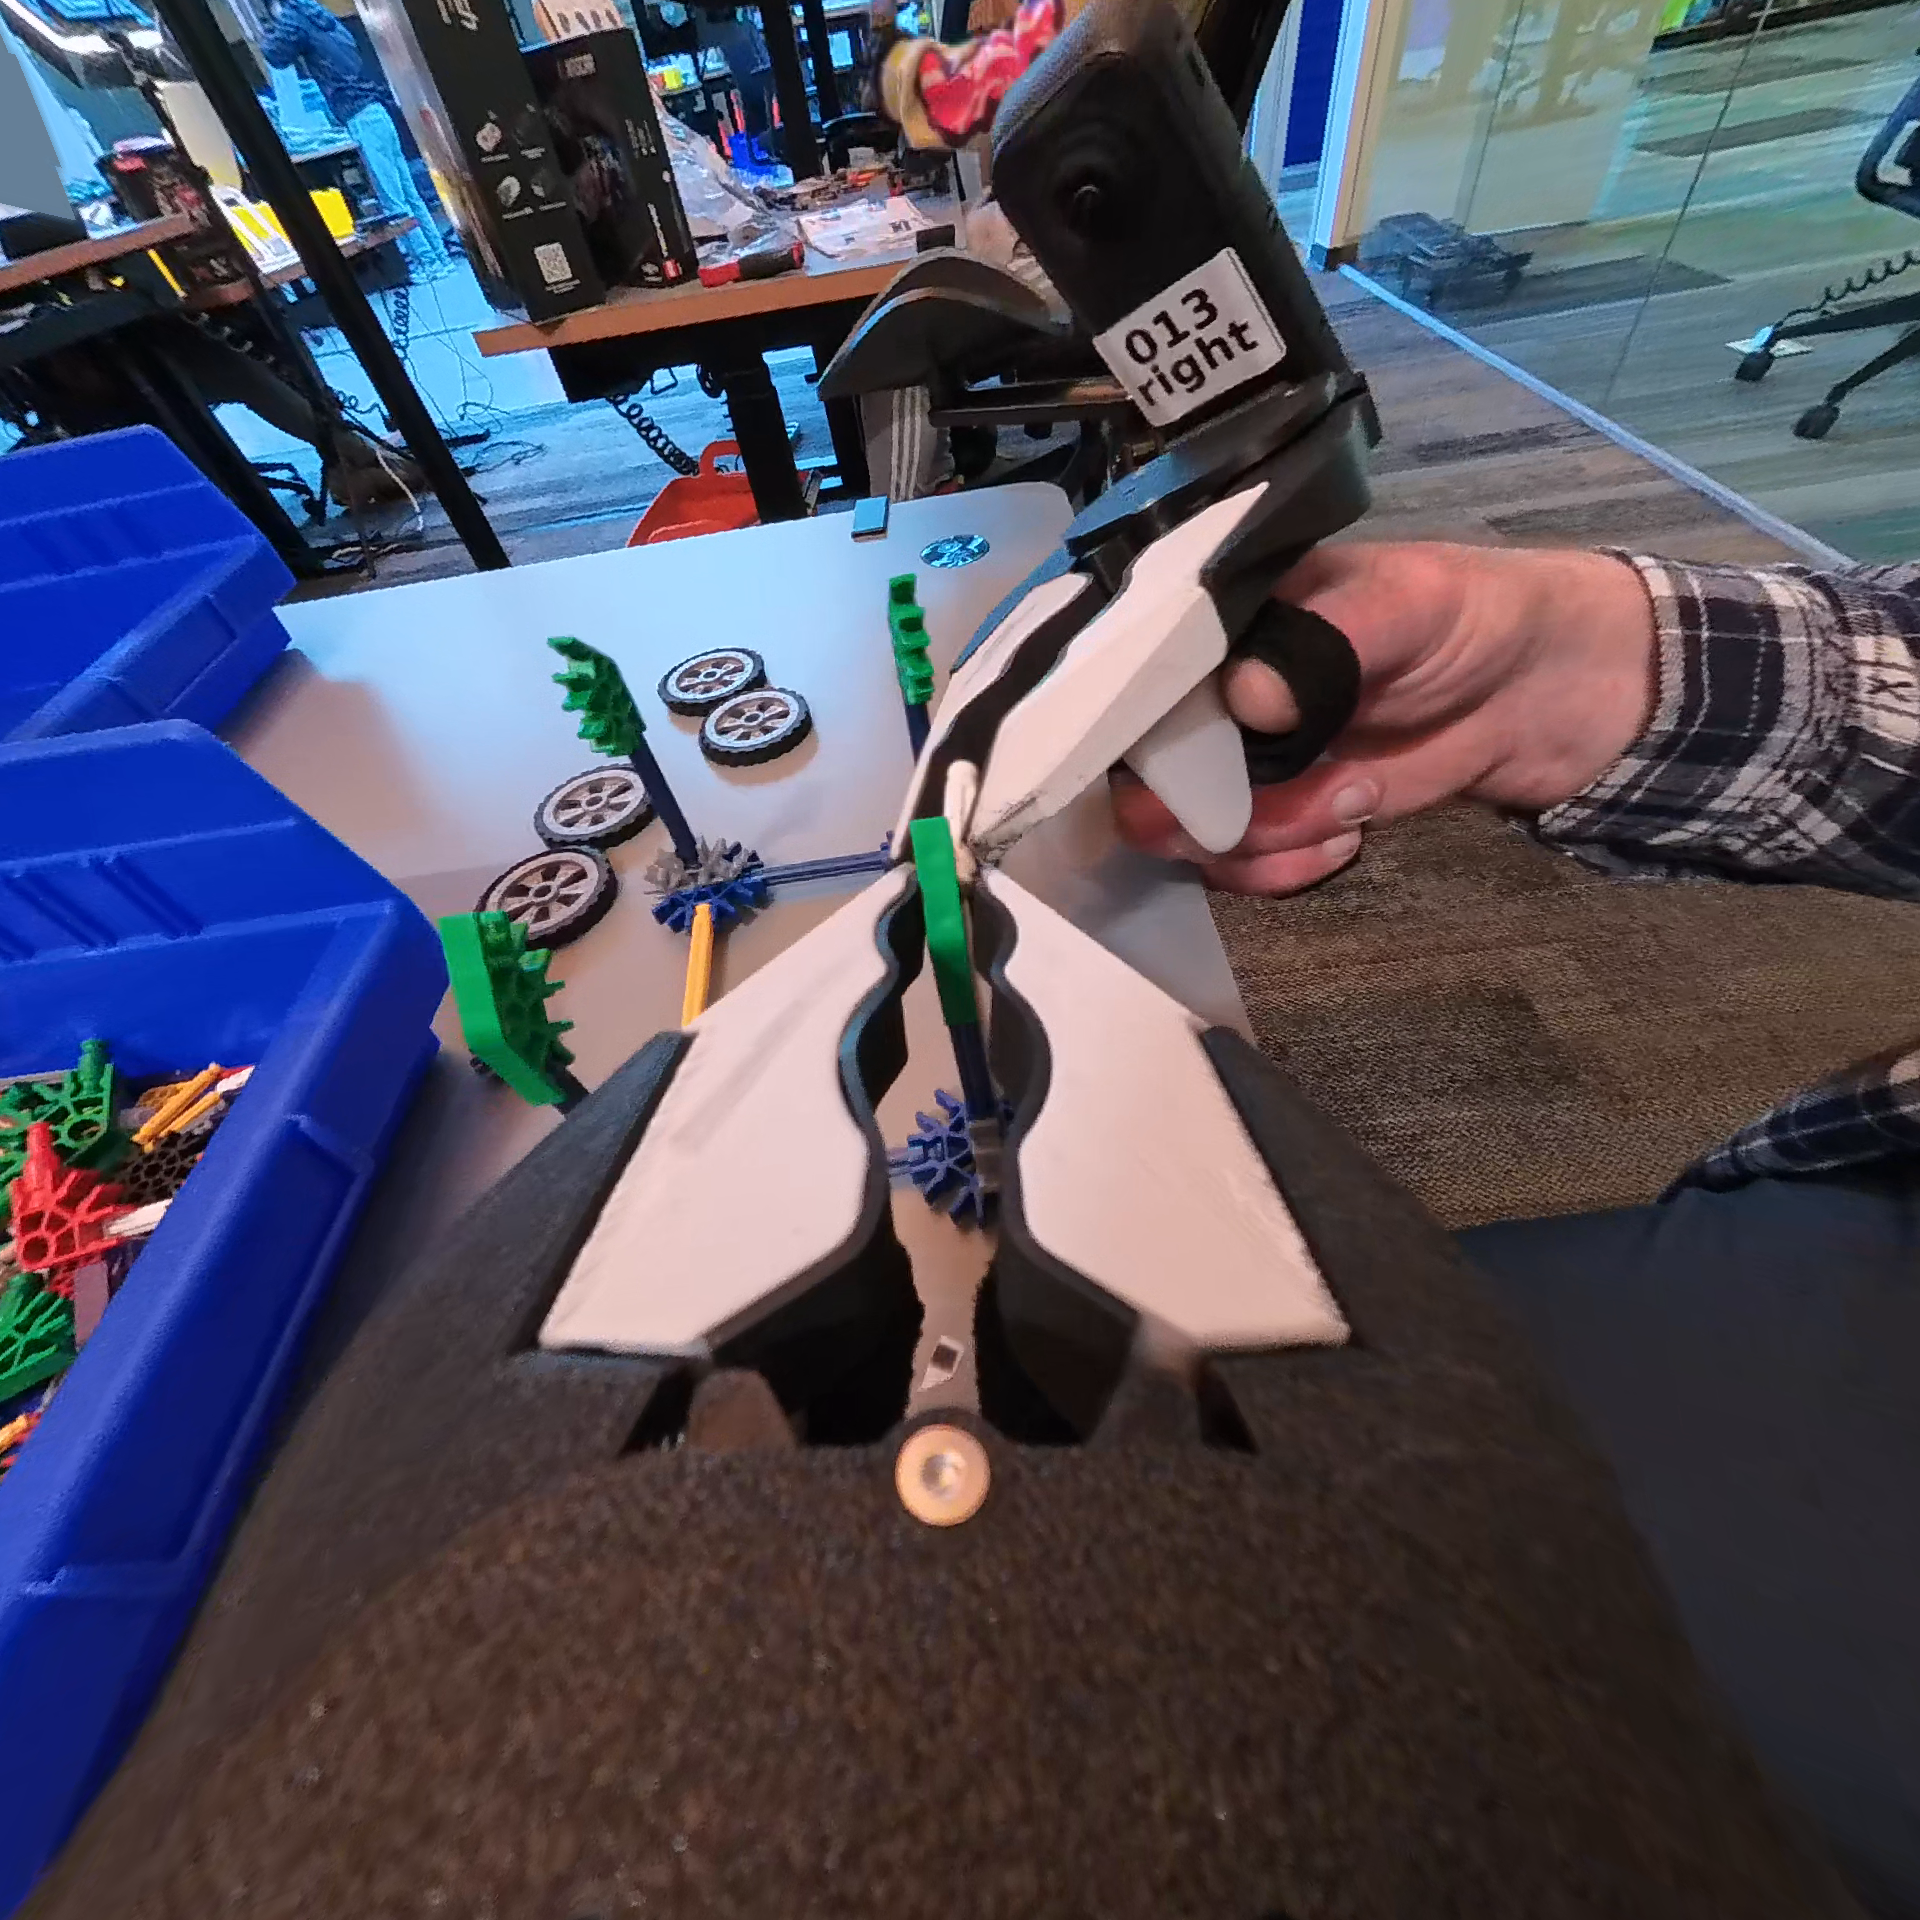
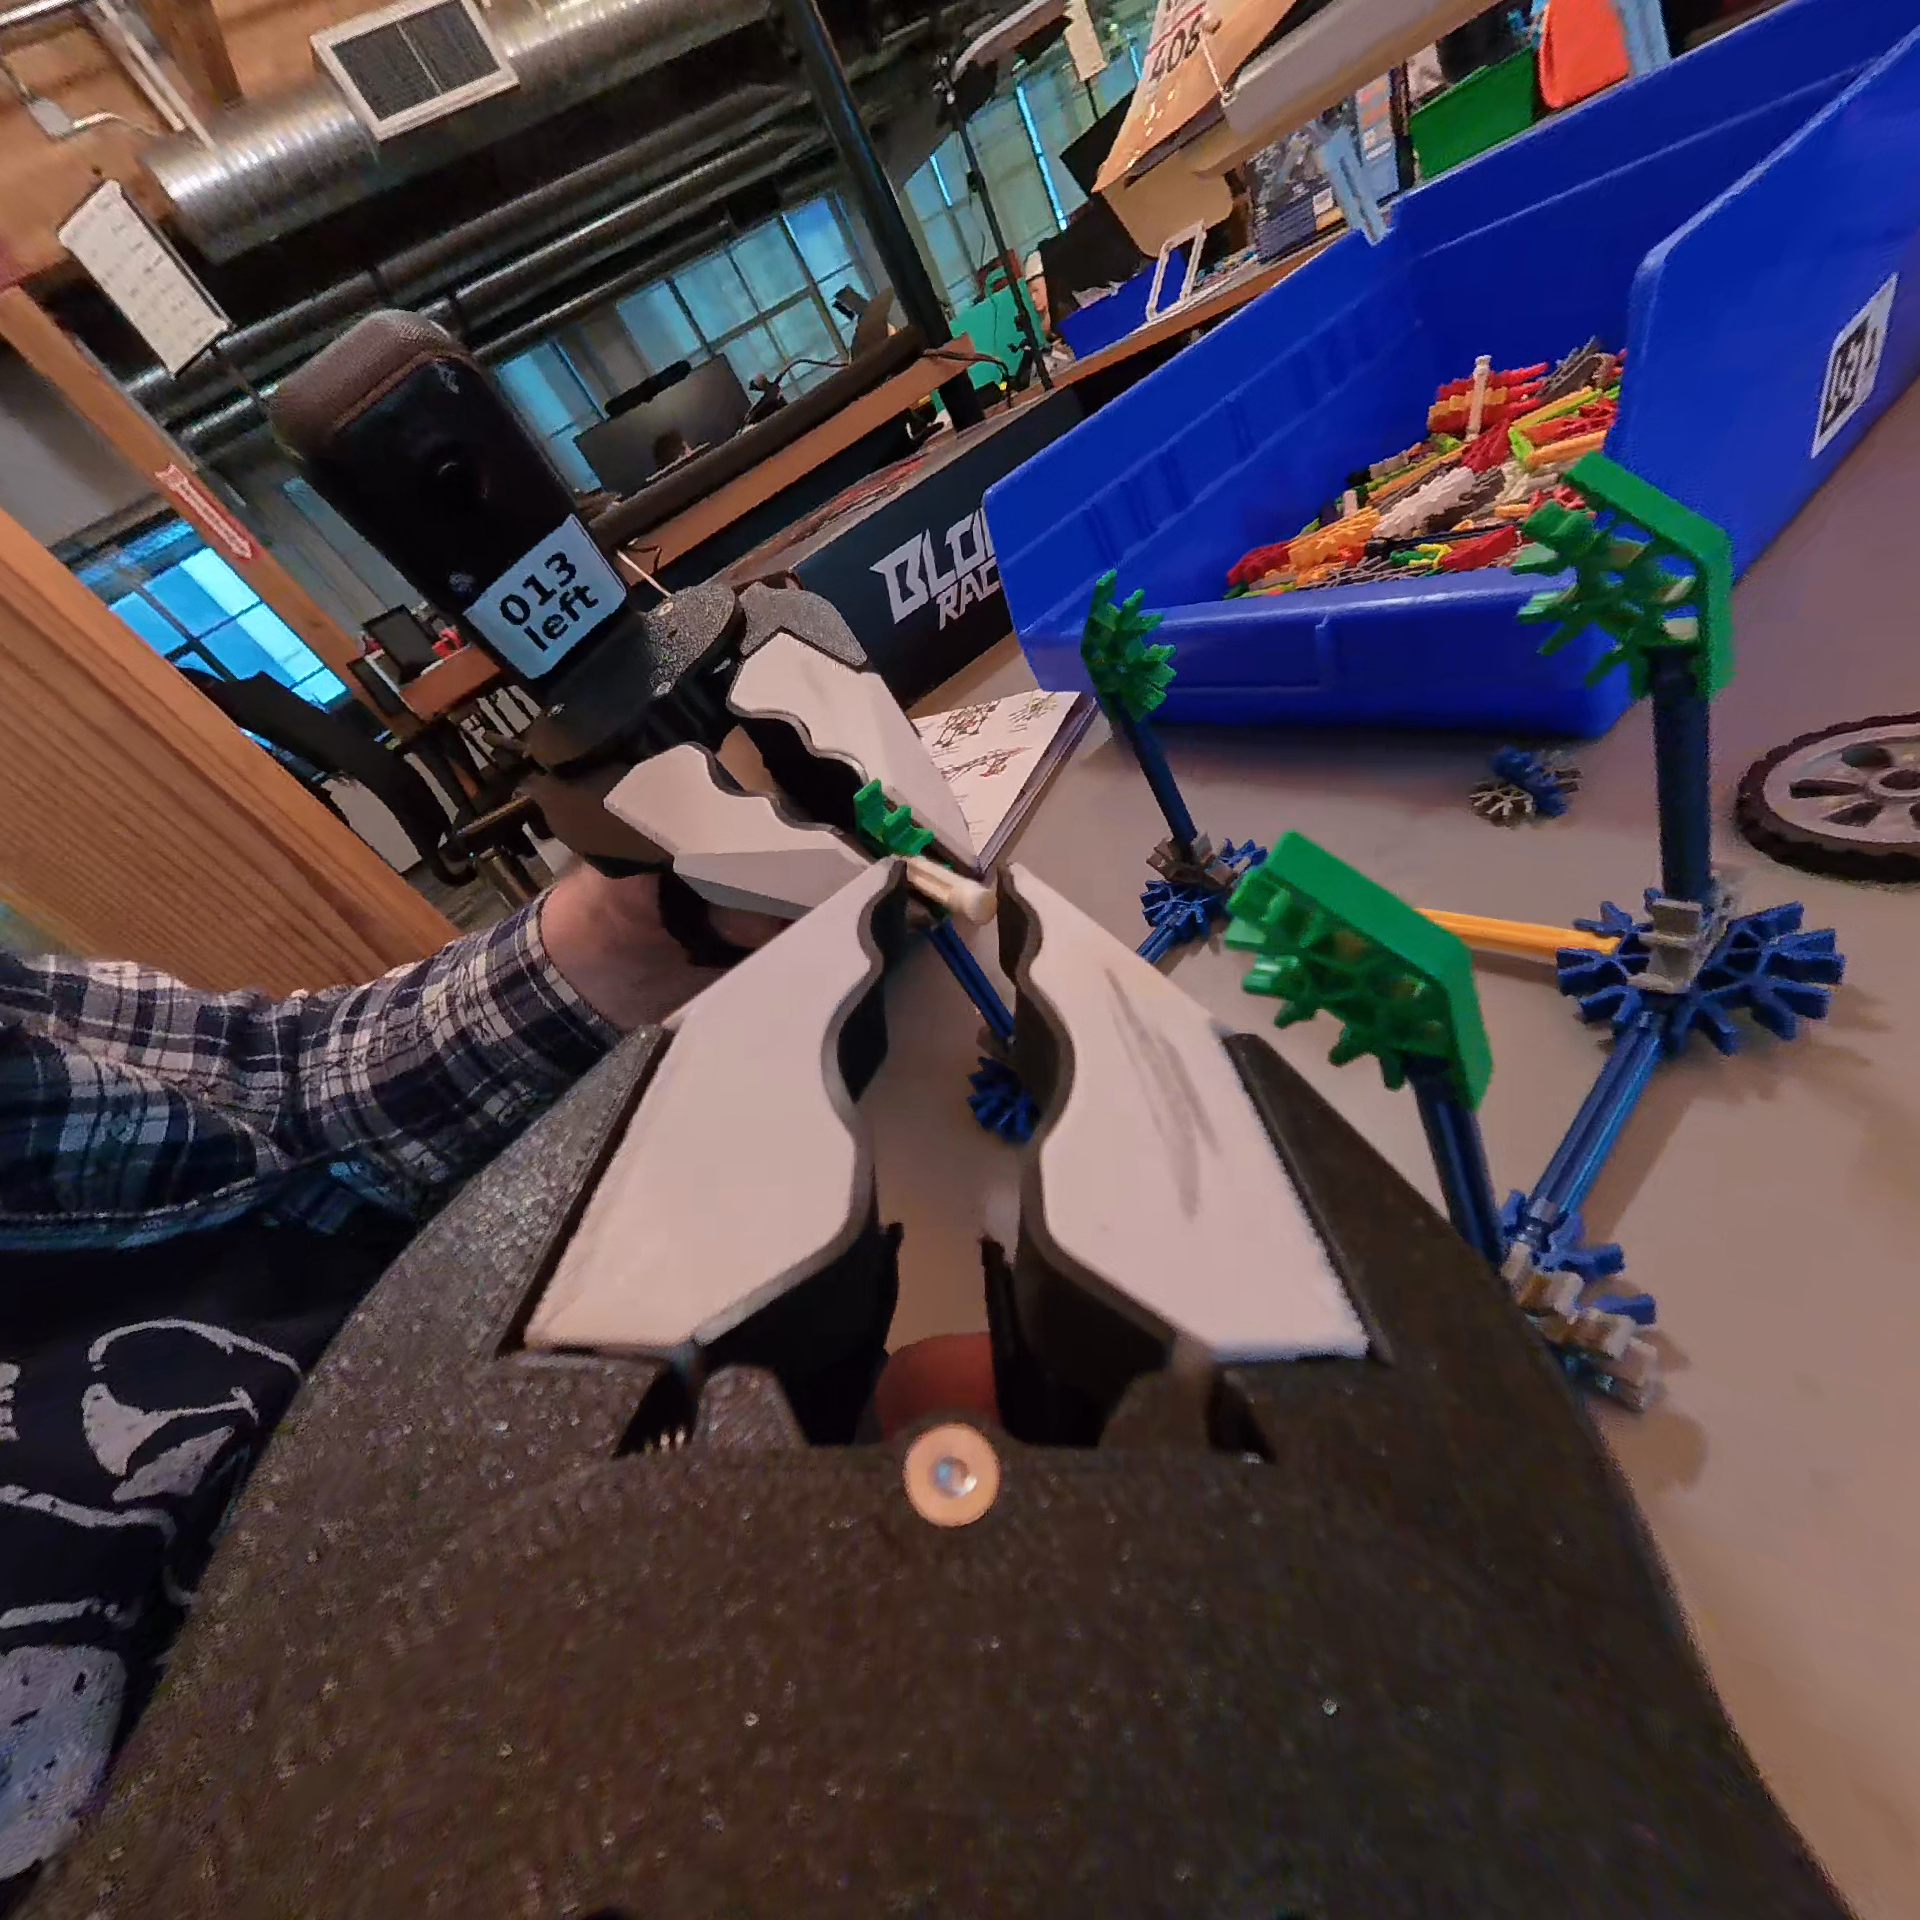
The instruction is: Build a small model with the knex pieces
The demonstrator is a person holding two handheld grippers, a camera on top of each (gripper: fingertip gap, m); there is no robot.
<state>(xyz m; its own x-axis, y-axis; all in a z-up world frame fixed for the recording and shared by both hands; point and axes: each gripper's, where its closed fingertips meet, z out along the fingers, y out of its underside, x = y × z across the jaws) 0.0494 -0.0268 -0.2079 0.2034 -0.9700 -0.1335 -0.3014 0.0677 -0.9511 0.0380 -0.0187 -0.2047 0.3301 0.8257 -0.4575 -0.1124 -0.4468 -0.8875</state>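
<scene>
My left gripper (image 1: 940, 883) is shut on a green connector (image 1: 940, 914) that tops an upright blue rod (image 1: 971, 1070). The rod stands in a blue snowflake connector (image 1: 951, 1153) of a rod-and-connector frame (image 2: 1694, 977) on the grey table (image 1: 436, 686). My right gripper (image 2: 951, 883) is shut on a short white rod (image 2: 948, 889) and holds its end against that green connector (image 2: 888, 821). In the left wrist view the right gripper (image 1: 971, 831) comes in from the upper right, with the white rod (image 1: 961, 795) at its tips. In the right wrist view the left gripper (image 2: 914, 842) comes from the upper left.
The frame carries three more green connectors on blue rods (image 1: 597, 696) (image 1: 499, 997) (image 1: 912, 639) and a yellow rod (image 1: 696, 961). Several grey wheels (image 1: 732, 701) lie beyond it. Blue bins (image 1: 208, 1091) with loose pieces (image 2: 1455, 488) stand alongside. An open booklet (image 2: 997, 748) lies by the table edge. The grippers are tip to tip, or close to it.
</scene>
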